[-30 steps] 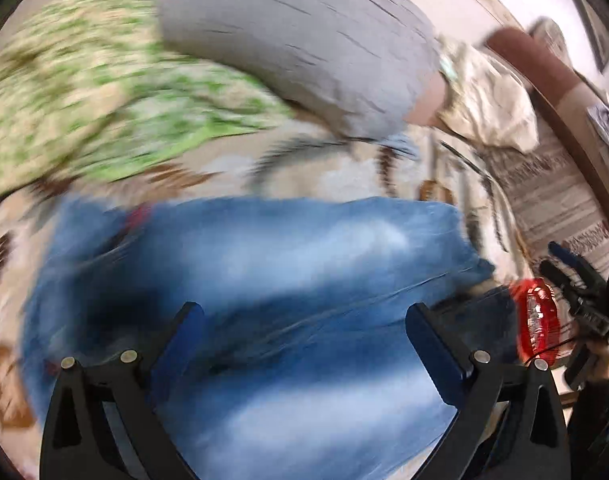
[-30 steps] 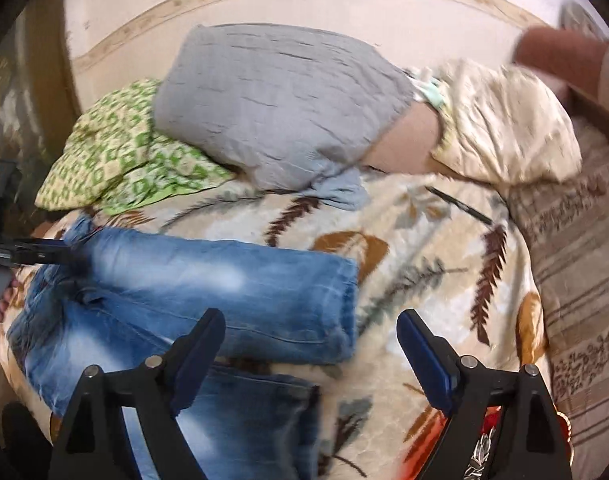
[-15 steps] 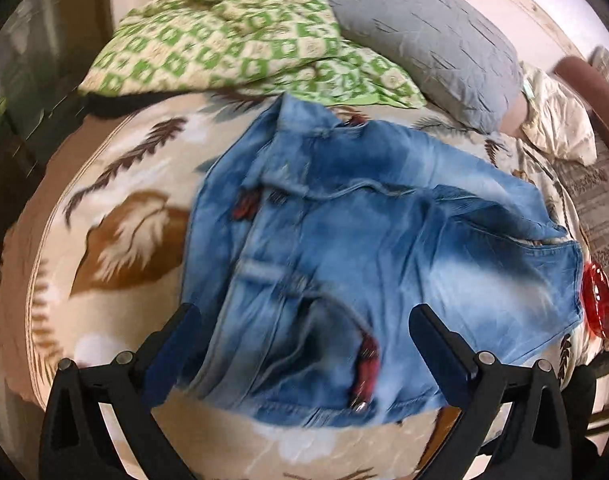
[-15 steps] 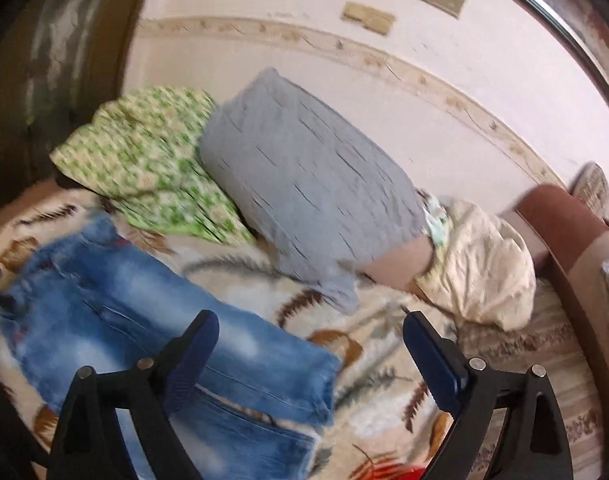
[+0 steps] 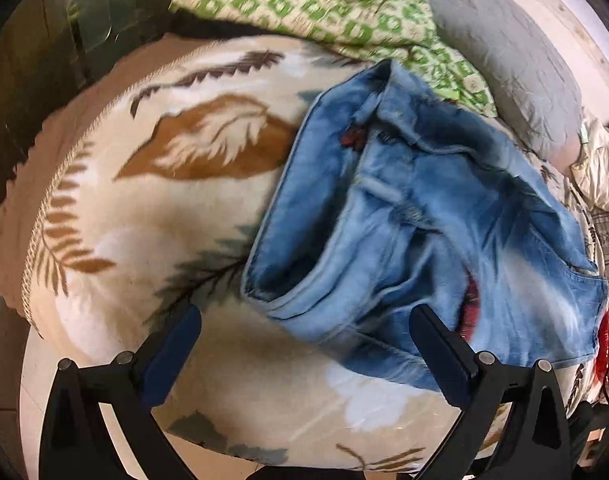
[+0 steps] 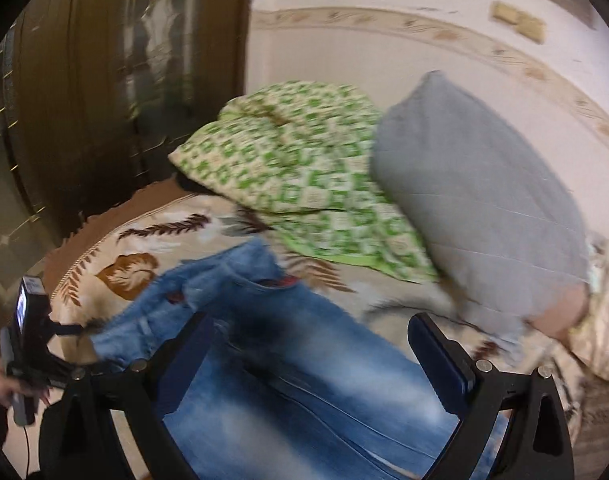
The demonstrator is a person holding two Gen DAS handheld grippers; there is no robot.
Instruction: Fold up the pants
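Light blue jeans (image 5: 416,232) lie bunched and partly folded on a cream blanket with leaf print (image 5: 192,216); the waistband end faces the left wrist camera. My left gripper (image 5: 304,356) is open and empty, just in front of the jeans' near edge above the blanket. In the right wrist view the jeans (image 6: 296,360) stretch below my right gripper (image 6: 310,356), which is open and empty over the denim. The left gripper also shows in the right wrist view (image 6: 70,330), at the jeans' left edge.
A green patterned quilt (image 5: 324,12) and a grey pillow (image 5: 504,52) lie at the back of the bed. A dark wooden wardrobe (image 6: 104,100) stands at the left. A red object (image 5: 604,344) sits at the bed's right edge.
Both views have swung. The left gripper pulled back toward the bed's left edge, so more blanket shows. The right gripper moved left and down over the jeans. The jeans look more bunched.
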